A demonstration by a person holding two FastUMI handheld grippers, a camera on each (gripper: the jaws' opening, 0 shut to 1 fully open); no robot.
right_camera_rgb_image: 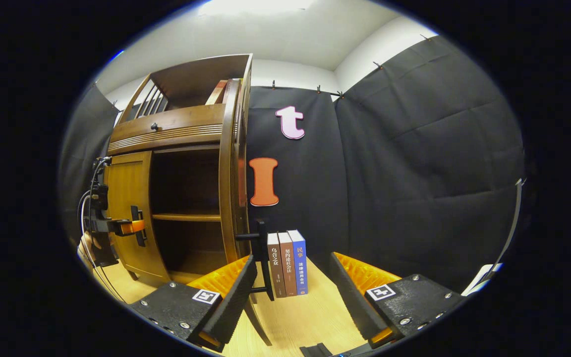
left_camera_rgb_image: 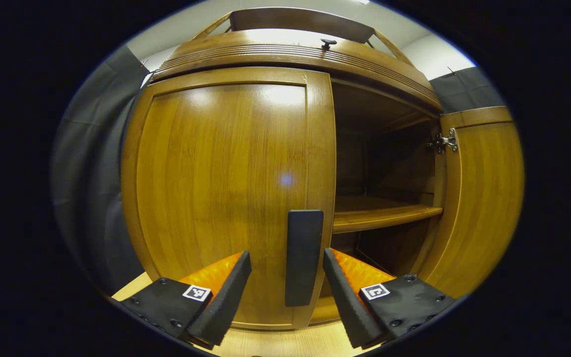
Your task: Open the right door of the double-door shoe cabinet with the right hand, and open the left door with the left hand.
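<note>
The wooden shoe cabinet (left_camera_rgb_image: 290,49) fills the left gripper view. Its left door (left_camera_rgb_image: 216,188) is closed, and that door's dark vertical handle (left_camera_rgb_image: 304,258) stands between the spread fingers of my open left gripper (left_camera_rgb_image: 286,254), untouched by either finger. The right door (left_camera_rgb_image: 484,198) is swung wide open, showing a shelf (left_camera_rgb_image: 379,215). In the right gripper view the open right door (right_camera_rgb_image: 228,188) is edge-on, and its handle (right_camera_rgb_image: 263,260) sits just inside the left finger of my open right gripper (right_camera_rgb_image: 291,260). The left gripper (right_camera_rgb_image: 134,226) shows far off at the left door (right_camera_rgb_image: 127,208).
Three books (right_camera_rgb_image: 288,263) stand upright on the light wooden tabletop (right_camera_rgb_image: 310,312) right behind the open door's handle. Black cloth walls close in on the right and behind. A small knob (left_camera_rgb_image: 328,43) sits on the drawer above the doors.
</note>
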